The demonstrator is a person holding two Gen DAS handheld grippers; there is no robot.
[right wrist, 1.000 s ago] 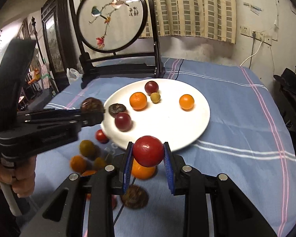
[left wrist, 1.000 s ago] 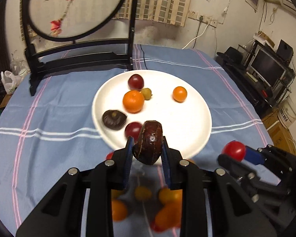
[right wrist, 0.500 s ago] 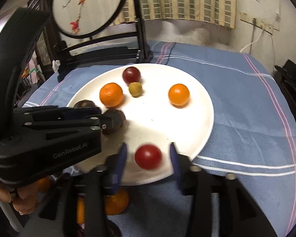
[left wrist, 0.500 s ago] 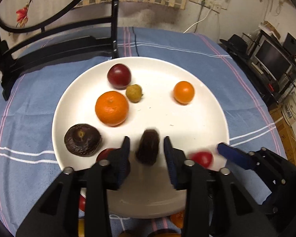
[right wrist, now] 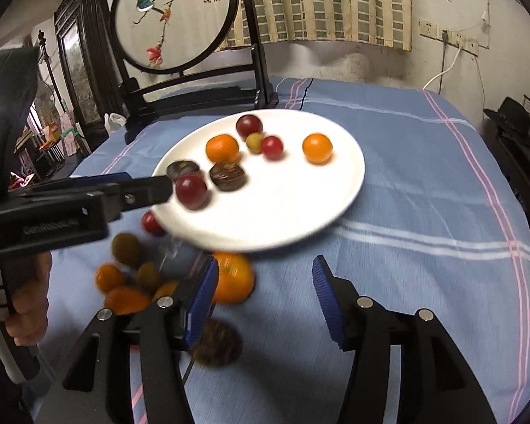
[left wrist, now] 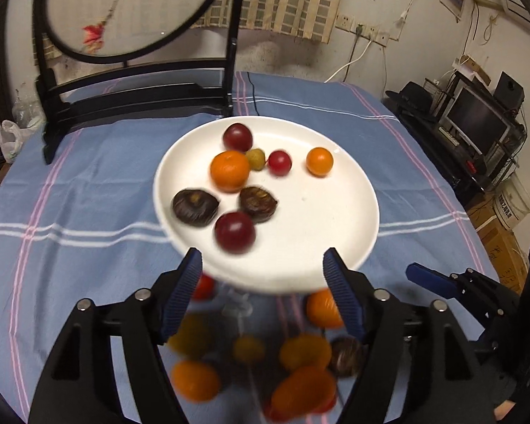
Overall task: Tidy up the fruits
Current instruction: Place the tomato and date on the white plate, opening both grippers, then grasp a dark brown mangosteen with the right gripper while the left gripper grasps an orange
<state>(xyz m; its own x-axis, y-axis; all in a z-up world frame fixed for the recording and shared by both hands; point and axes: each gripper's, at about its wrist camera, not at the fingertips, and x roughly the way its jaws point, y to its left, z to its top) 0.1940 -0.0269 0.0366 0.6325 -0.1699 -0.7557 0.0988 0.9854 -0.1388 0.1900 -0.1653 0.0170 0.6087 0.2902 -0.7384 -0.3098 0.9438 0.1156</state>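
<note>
A white plate (left wrist: 335, 212) (right wrist: 300, 208) on the blue cloth holds several fruits: a large orange (left wrist: 229, 170), a small orange (left wrist: 319, 161), a red tomato (left wrist: 280, 162) (right wrist: 272, 147), two dark brown fruits (left wrist: 258, 204) (left wrist: 195, 207) and dark red plums (left wrist: 235, 232). Several loose fruits (left wrist: 300, 353) (right wrist: 233, 277) lie on the cloth in front of the plate. My left gripper (left wrist: 263, 291) is open and empty above the plate's near rim. My right gripper (right wrist: 265, 293) is open and empty, just in front of the plate.
A black wooden stand with a round embroidered screen (right wrist: 175, 17) stands at the back of the table. The left gripper's body (right wrist: 70, 205) crosses the left side of the right wrist view. Shelves with a monitor (left wrist: 477, 123) stand to the right.
Both grippers have opened and pulled back towards me. The dark brown fruit and the red tomato were let go and now lie on the plate.
</note>
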